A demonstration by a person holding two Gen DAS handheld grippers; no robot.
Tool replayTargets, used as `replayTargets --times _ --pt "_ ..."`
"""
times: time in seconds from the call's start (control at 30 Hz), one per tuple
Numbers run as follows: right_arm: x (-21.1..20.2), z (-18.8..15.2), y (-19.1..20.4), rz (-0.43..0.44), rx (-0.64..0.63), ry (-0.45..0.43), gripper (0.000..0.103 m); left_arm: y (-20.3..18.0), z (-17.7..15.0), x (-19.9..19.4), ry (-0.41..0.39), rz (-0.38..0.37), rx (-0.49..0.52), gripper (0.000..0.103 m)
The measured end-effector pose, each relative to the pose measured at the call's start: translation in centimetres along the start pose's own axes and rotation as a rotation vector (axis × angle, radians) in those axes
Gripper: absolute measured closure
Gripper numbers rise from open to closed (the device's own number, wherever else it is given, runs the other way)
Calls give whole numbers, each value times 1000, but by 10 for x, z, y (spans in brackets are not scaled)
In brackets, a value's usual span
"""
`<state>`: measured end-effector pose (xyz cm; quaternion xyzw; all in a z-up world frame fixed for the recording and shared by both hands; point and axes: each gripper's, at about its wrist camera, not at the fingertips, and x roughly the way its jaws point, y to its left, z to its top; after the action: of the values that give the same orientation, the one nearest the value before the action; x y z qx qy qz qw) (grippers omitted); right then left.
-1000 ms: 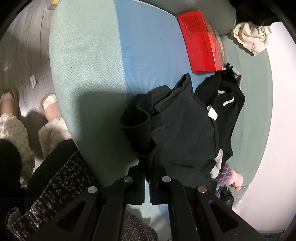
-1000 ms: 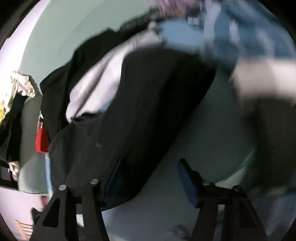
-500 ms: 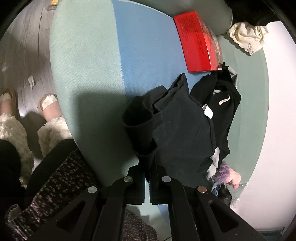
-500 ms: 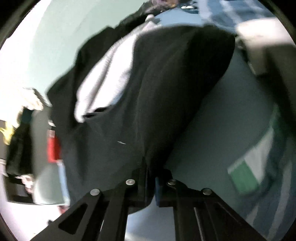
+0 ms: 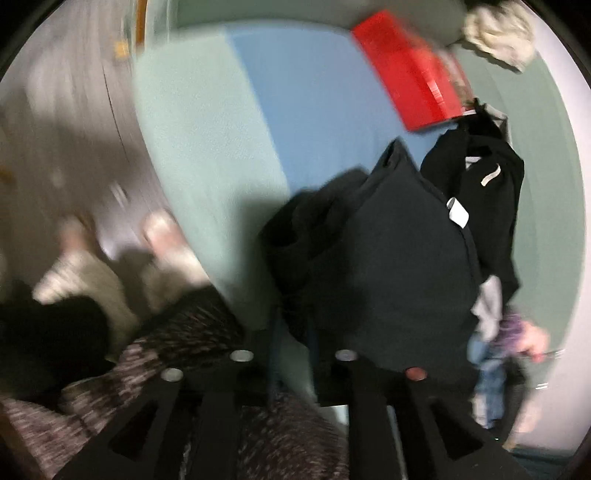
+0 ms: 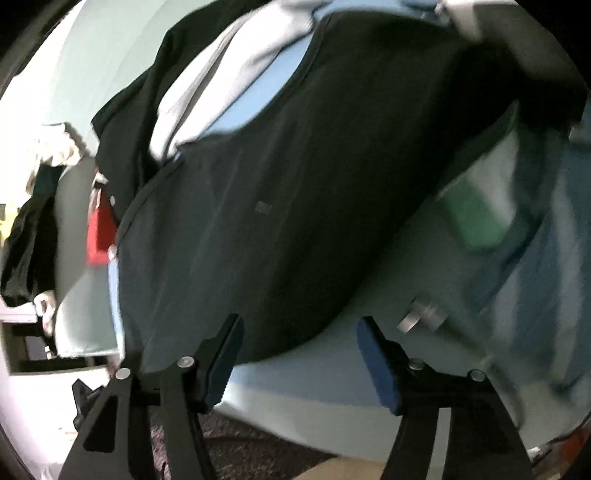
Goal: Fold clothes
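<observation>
A dark folded garment (image 5: pixel 399 258) lies on the blue and pale green bed cover (image 5: pixel 295 110). My left gripper (image 5: pixel 295 343) hangs just over the garment's near corner. Its jaws are opening and the pale cover shows in the narrow gap between them. In the right wrist view the same dark garment (image 6: pixel 277 206) spreads across the middle. My right gripper (image 6: pixel 301 343) is opening too. Its blue pads (image 6: pixel 376 362) stand wide apart on either side of the hem without touching it.
A red box (image 5: pixel 413 74) and a crumpled cream cloth (image 5: pixel 498 33) lie at the far end of the bed. A second black garment (image 5: pixel 491 192) lies beside the folded one. A pale grey garment (image 6: pixel 207 85) and blue cloth (image 6: pixel 535 258) flank it. A person's slippered feet (image 5: pixel 159 229) stand at the left.
My left gripper was shut on the garment's corner; its jaws have now parted and it has lifted a little. My right gripper closed on the hem half a second ago and has let go again.
</observation>
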<state>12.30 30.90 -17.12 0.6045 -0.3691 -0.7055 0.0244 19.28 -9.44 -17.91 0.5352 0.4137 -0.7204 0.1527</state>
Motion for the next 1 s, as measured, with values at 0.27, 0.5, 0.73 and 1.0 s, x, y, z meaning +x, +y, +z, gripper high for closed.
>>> replayTargets --times 0.27,0.5,0.73,1.0 --pt "31 -1 -26 170 216 -52 37 -50 -11 -46 -182 -42 234 30" --pt "32 -6 -35 171 196 -70 89 -58 -13 9 6 -75 108 30" --pt "34 -10 -34 262 232 -109 66 -160 -55 61 204 -131 370 30" --pt "-43 -19 -29 221 92 -262 35 -300 -198 103 66 -67 1161 30"
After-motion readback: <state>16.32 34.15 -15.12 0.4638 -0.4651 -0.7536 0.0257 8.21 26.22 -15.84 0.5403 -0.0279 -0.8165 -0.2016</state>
